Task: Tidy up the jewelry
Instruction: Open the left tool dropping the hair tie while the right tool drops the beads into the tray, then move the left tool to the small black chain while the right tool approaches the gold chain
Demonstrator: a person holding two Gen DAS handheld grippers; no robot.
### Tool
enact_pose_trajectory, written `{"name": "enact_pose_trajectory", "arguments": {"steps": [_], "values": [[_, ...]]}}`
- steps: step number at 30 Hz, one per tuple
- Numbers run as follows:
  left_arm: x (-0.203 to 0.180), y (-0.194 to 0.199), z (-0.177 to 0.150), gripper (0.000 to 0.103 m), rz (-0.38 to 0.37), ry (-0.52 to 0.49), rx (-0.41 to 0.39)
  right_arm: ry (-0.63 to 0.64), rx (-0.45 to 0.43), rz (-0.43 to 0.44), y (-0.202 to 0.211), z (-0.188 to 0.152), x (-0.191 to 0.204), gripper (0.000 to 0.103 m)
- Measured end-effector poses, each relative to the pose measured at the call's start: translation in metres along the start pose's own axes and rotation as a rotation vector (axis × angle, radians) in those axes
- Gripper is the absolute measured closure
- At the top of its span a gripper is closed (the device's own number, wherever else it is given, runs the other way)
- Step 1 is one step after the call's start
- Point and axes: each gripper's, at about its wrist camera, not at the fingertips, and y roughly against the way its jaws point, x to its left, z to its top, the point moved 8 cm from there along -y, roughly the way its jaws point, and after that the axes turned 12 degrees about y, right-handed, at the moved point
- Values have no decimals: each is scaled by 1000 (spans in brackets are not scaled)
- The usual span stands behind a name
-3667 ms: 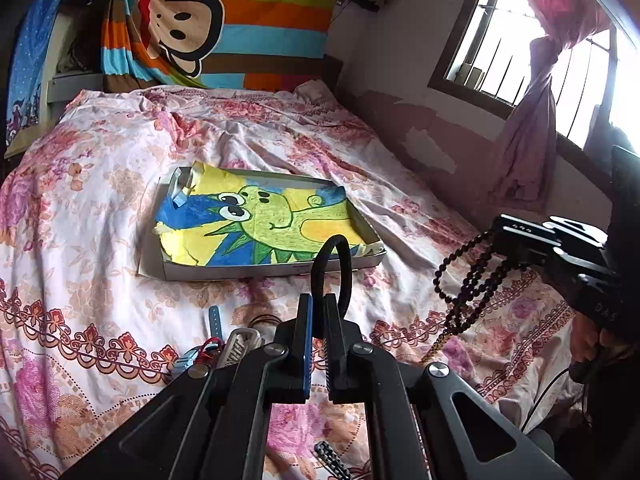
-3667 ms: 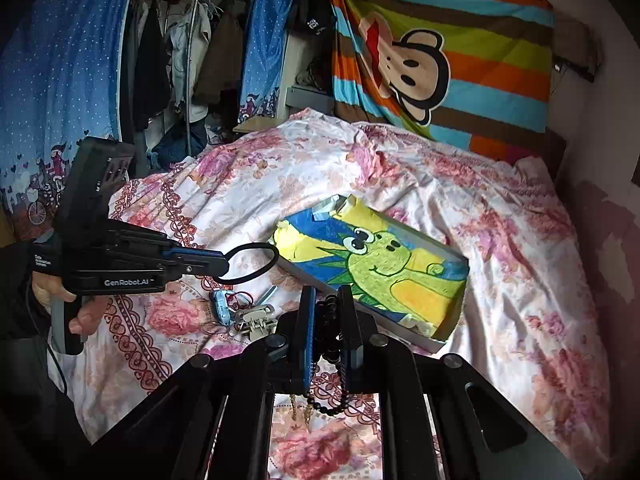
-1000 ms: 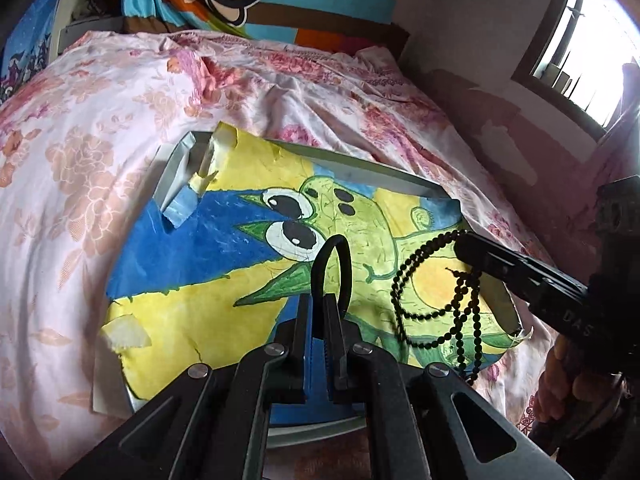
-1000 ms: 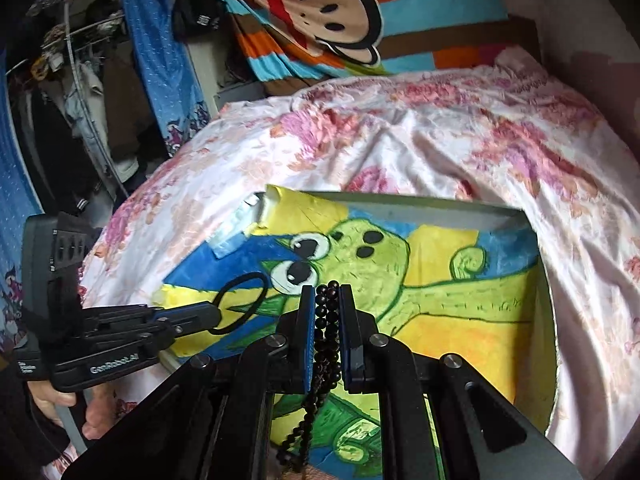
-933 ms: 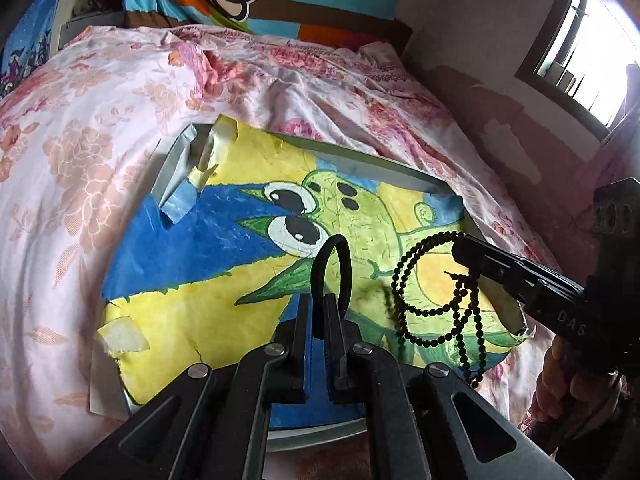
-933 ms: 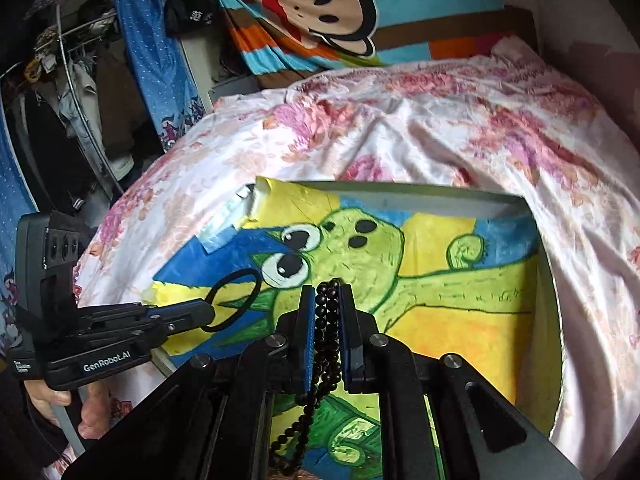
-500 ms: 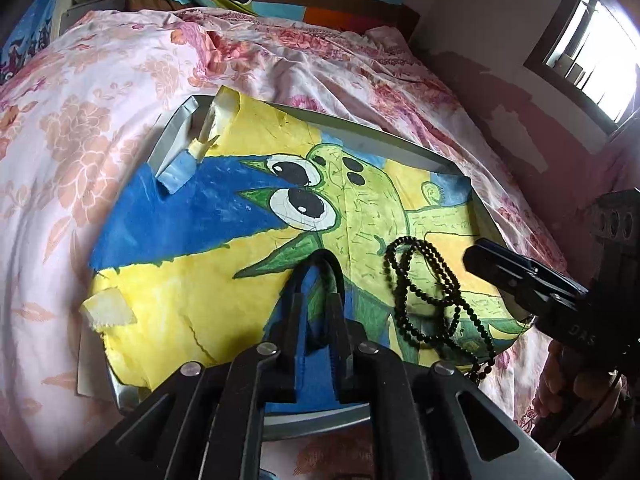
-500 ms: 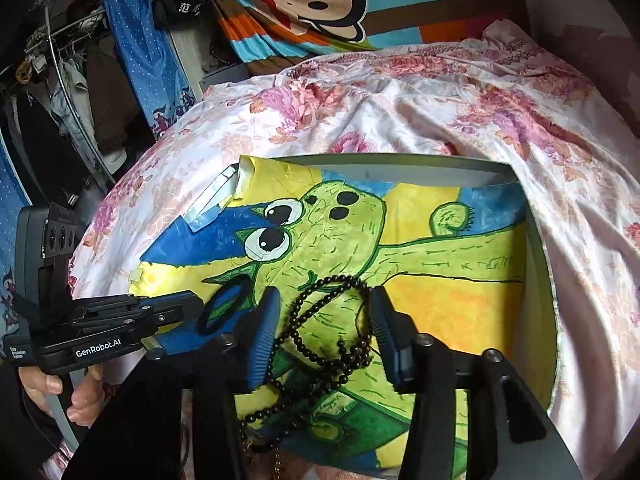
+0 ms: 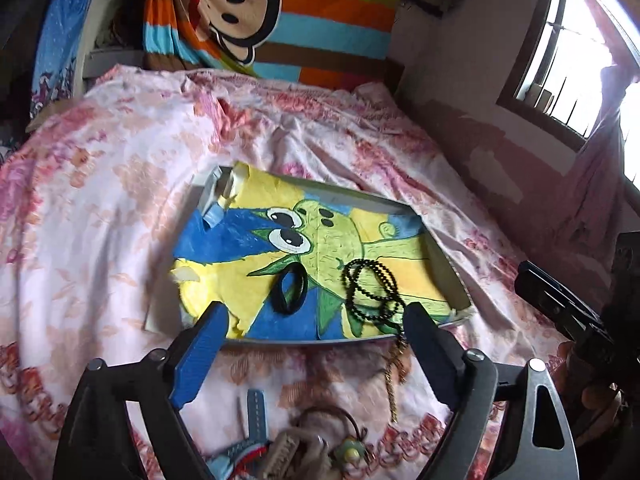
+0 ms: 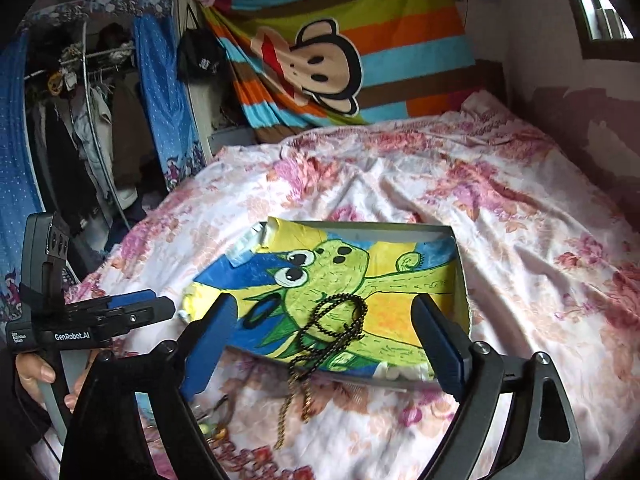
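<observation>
**Both tools empty, loose jewelry heap lies nearest my left gripper**

Closest to me, at the bottom of the left wrist view, a small heap of loose jewelry (image 9: 304, 436) sits on the bedspread (image 9: 100, 208): a blue strap, a clip-like piece, a ring-shaped tie and a greenish charm, too blurred to name more surely. It lies just below and between the fingers of my left gripper (image 9: 316, 344), whose jaws are opening with nothing between them. The same heap shows only as a few small bits at the lower left of the right wrist view, so I judge the left hand the nearer one for the next pick, reaching down and toward me.

My right gripper (image 10: 332, 344) is also opening, nothing between its pads.

Beyond both tools lies the shallow tray (image 9: 448, 264), lined with a green-monster drawing, its long axis running left to right across my view. In it are the black hair tie (image 9: 289, 289), lying flat near the middle, and just right of it the black bead necklace (image 9: 370, 292). The necklace's brownish tail spills over the tray's near rim onto the bedspread, which I would tuck in later.

Farthest away, a striped monkey blanket (image 9: 280, 12) hangs at the bedhead.
</observation>
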Motion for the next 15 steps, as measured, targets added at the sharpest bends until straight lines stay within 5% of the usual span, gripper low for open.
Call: {"name": "enact_pose_trajectory", "arguments": {"steps": [6, 15], "values": [[-9, 80, -8, 0, 11, -36, -139, 11, -84, -8, 67, -4, 27, 6], [7, 150, -55, 0, 46, -119, -165, 40, -101, 12, 138, -50, 80, 5]]}}
